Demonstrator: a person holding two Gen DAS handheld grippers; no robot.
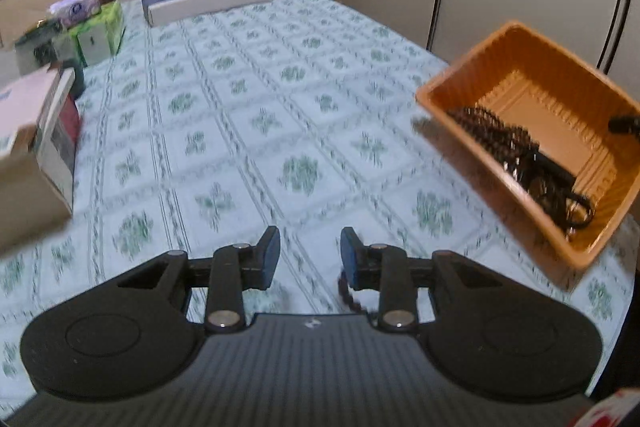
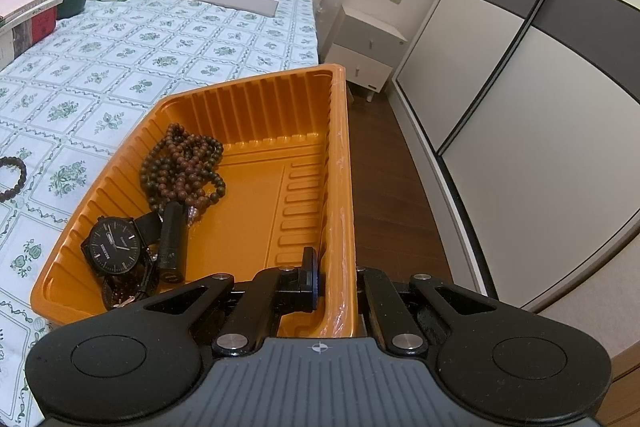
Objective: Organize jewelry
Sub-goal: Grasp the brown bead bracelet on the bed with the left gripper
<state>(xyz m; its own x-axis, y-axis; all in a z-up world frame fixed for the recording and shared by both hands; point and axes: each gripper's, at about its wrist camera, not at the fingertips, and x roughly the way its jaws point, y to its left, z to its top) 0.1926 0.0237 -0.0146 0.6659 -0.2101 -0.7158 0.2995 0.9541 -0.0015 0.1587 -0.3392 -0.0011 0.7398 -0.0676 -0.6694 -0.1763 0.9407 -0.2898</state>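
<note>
Two hand-held grippers: the right hand-held gripper (image 2: pixel 336 283) clamps the orange tray's (image 2: pixel 340 163) wall; the left hand-held gripper (image 1: pixel 310 257) hangs open above the bed (image 1: pixel 240 87).

Bead bracelet (image 2: pixel 12 177) cut off at left edge, books (image 1: pixel 28 147) blurred and cropped

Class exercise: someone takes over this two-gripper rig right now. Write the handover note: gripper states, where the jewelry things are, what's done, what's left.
Left gripper: open, holds nothing, above the patterned cloth.
Right gripper: shut on the right wall of the orange tray, which looks lifted and tilted in the left view.
Done: bead necklace, black watch and a black tube are in the tray.
Left: dark bead bracelet lies on the cloth, left of the tray.
</note>
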